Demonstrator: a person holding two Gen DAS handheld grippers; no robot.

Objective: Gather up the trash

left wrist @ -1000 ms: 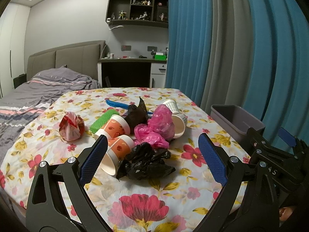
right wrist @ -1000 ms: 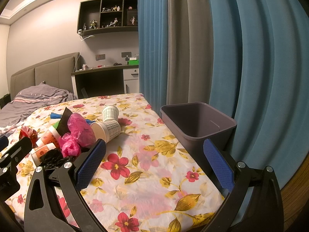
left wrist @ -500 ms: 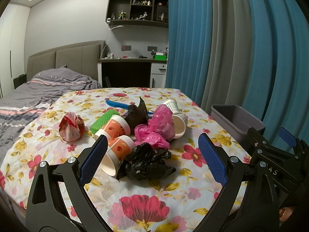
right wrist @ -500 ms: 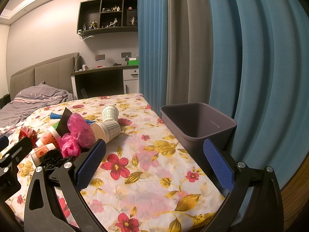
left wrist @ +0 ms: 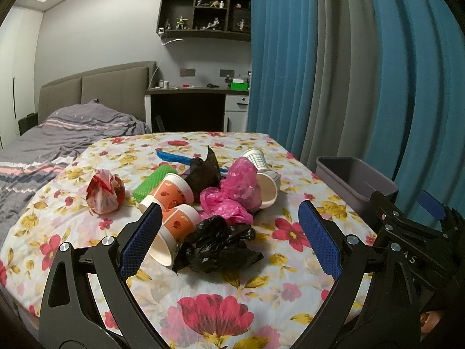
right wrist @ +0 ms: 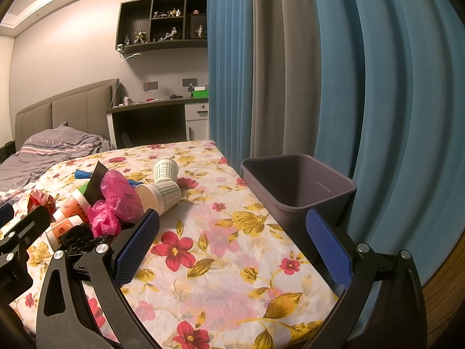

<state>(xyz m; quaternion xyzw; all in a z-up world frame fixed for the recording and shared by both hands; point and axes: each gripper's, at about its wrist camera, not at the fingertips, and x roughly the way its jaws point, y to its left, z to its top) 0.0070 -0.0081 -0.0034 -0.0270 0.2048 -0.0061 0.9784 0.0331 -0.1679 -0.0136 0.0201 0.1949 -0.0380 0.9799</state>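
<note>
Facing: the left gripper (left wrist: 229,242) is hanging spread wide and empty above the table's near edge, aimed at the trash pile.
Nearest piece: the black bag (left wrist: 216,245) is lying crumpled on the floral tablecloth (left wrist: 203,314), framed between the blue pads just ahead.
Bin: the grey bin (right wrist: 293,187) is standing at the table's right edge, well apart from the pile.
Right gripper (right wrist: 232,248): released, carrying nothing, pointing between pile and bin.
Nearer hand: the left, I judge.
</note>
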